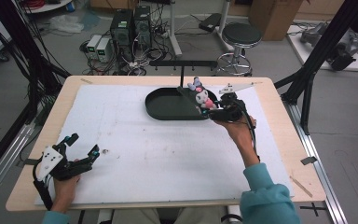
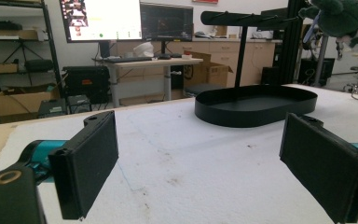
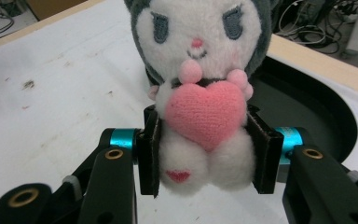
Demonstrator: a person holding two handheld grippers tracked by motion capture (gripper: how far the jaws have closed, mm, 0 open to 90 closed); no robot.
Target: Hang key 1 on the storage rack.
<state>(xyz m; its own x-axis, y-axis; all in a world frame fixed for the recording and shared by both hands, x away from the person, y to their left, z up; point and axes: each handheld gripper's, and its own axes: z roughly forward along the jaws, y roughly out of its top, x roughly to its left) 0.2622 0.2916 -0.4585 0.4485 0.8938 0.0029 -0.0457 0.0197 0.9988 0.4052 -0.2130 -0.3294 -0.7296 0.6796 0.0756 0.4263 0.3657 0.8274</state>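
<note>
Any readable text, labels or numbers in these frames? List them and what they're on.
None can be read.
Left monitor on the back wall: bright window with thumbnails, text too small and blurred.
Dark monitor beside it: faint lines, unreadable.
White and grey plush toy with a pink heart: no lettering.

Honestly no readable text anywhere. The monitor (image 2: 101, 19) in the left gripper view showed windows and maybe lines of writing, but it was too small and blurry to make out.
</note>
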